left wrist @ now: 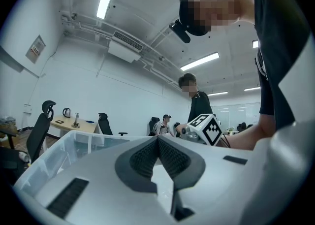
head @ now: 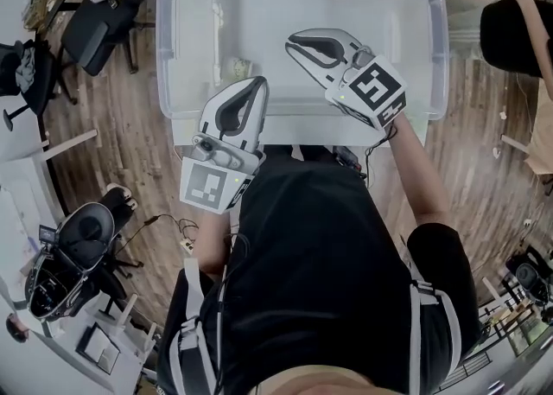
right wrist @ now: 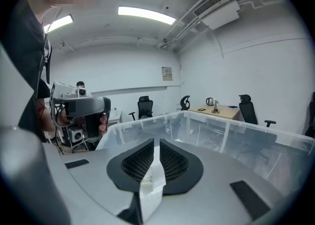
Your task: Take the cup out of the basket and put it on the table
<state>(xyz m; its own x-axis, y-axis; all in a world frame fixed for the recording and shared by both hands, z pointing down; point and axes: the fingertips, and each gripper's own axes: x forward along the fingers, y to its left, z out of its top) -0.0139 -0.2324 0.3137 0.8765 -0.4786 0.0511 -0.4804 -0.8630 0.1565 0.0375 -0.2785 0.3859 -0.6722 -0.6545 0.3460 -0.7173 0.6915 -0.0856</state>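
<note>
My right tongs point(right wrist: 156, 143) were pinched shut on nothing, above the clear basket point(head: 432, 56). My left tongs point(left wrist: 158, 138) were closed too, at its near wall. The cup point(head: 238, 66) sat inside, just beyond them.

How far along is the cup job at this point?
Nothing done: the cup sits in the basket. In hand: left gripper and right gripper hover over it, shut and empty. Remaining: grasp the cup, lift it out, set it down outside.
</note>
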